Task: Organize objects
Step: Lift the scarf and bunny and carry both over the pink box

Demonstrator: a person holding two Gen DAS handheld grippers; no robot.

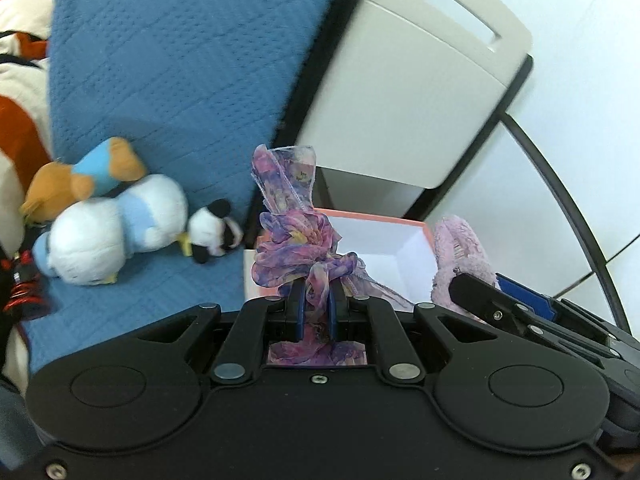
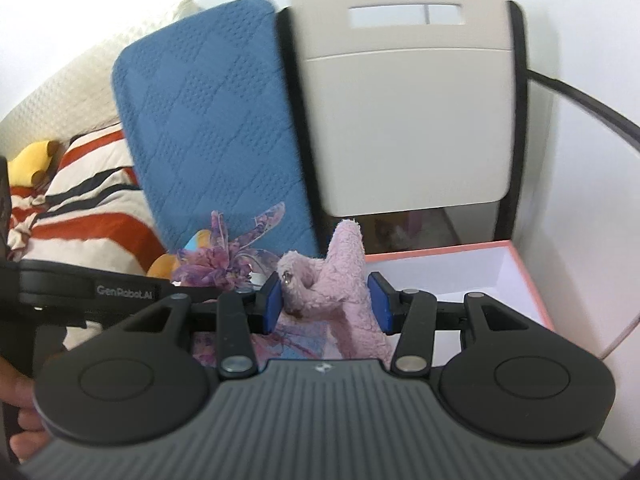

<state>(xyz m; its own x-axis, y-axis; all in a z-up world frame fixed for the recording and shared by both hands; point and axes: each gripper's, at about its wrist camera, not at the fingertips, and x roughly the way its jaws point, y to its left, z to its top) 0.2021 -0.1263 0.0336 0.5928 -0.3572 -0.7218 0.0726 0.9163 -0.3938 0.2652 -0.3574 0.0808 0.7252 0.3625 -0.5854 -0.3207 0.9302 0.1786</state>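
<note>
My left gripper (image 1: 316, 300) is shut on a purple floral scarf (image 1: 296, 248) and holds it bunched over the near left corner of a pink-rimmed white box (image 1: 384, 240). My right gripper (image 2: 327, 300) is shut on a pink fuzzy plush toy (image 2: 340, 276), held at the box's (image 2: 520, 276) left side. The plush (image 1: 460, 256) and the right gripper (image 1: 520, 312) show at the right in the left wrist view. The scarf (image 2: 216, 260) and the left gripper (image 2: 100, 292) show at the left in the right wrist view.
A blue quilted cushion (image 1: 180, 80) carries a white and blue plush (image 1: 116, 236), an orange plush (image 1: 68, 188) and a small panda (image 1: 216, 232). A beige chair back (image 2: 408, 100) stands behind the box. A striped blanket (image 2: 88, 208) lies at the left.
</note>
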